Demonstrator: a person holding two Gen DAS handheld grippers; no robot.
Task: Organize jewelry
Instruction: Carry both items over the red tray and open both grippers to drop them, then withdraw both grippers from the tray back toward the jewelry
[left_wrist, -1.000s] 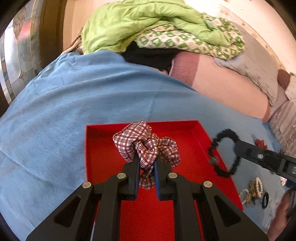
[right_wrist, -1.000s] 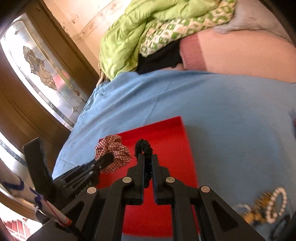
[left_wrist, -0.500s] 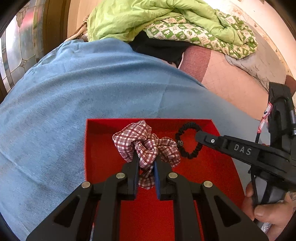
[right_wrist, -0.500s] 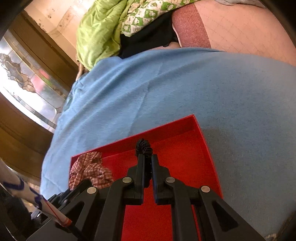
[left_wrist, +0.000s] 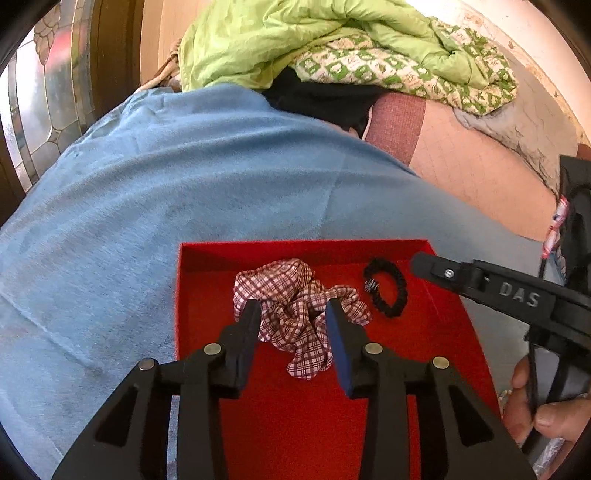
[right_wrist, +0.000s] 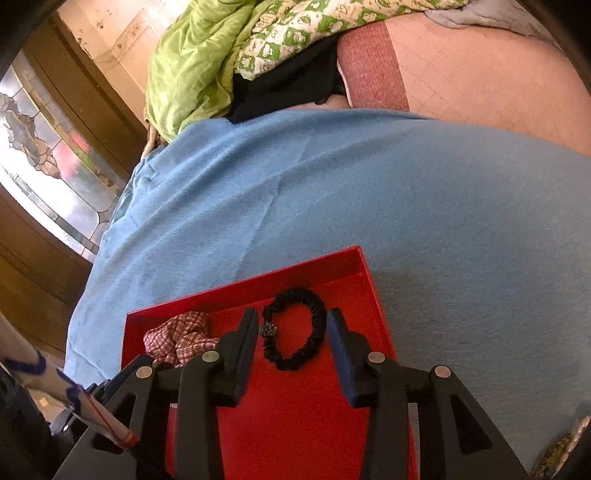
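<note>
**Both scrunchies let go into the red tray**

Since the earlier frames, both claws have parted: the left one pinched the plaid scrunchie and the right one pinched the black hair tie, and now each item lies loose on the tray floor.

The left gripper (left_wrist: 291, 314) has its jaws opening, its flat blue-faced pads spread to either side of the plaid scrunchie (left_wrist: 299, 314), neither pad pressing the cloth. That scrunchie is a crumpled ruffle of maroon-and-white checked fabric, bunched in soft folds near the middle of the tray.

The right gripper (right_wrist: 291, 325) has its jaws opening as well, pads standing clear on both sides of the black hair tie (right_wrist: 295, 332). The tie is a thin, ruched loop of dark fabric with a small speckled bead on its left edge; it lies flat, an uneven oval, toward the tray's far right corner, just beside the plaid scrunchie but apart from it.

The red tray (left_wrist: 207, 295) is a shallow rectangular box with low straight walls and a matte, felt-like lining. It sits on a blue blanket (left_wrist: 166, 192) with a fine, fuzzy nap. Beyond it lie a rumpled green quilt (left_wrist: 277, 37) and a pink quilted cover (left_wrist: 472, 173). A hand (left_wrist: 539, 406) grips the right tool's handle at the frame's edge.
</note>
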